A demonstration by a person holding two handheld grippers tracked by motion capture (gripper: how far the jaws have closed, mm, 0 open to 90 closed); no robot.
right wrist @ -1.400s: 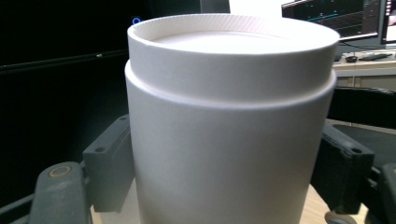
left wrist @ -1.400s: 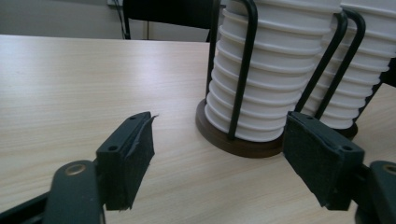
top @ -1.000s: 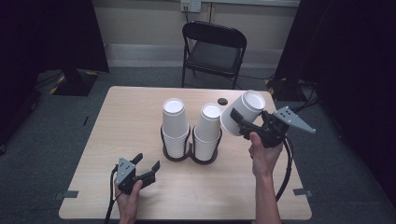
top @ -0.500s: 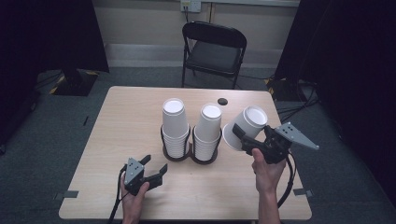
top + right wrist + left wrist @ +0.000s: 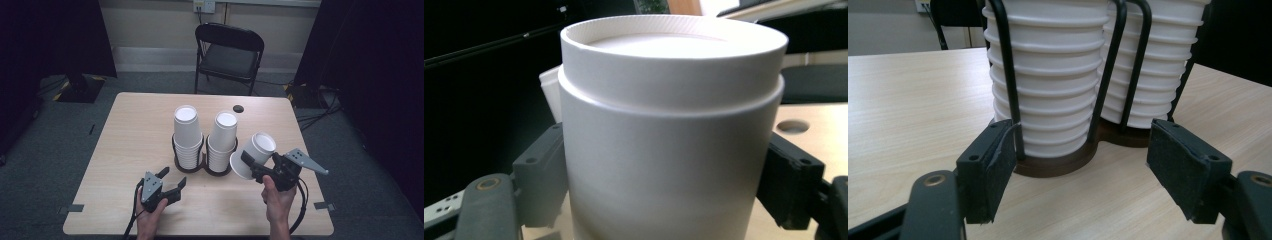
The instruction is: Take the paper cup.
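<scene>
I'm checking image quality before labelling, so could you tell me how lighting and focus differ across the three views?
High view: even light on the table, dark curtains at both sides, mild softness overall. Left gripper view: the stacked cups are sharp, the near pads slightly soft. Right gripper view: the held cup is bright with a shaded lower wall, and the background is blurred.

Left claw (image 5: 171, 184) gapes; right claw (image 5: 248, 163) is clamped.

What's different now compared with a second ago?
The right hand-held gripper, still clamped on a white cup, has carried it down and toward the person, beside the right stack. The left hand-held gripper stayed open, drifting slightly. Both stacks and their holder haven't moved.
</scene>
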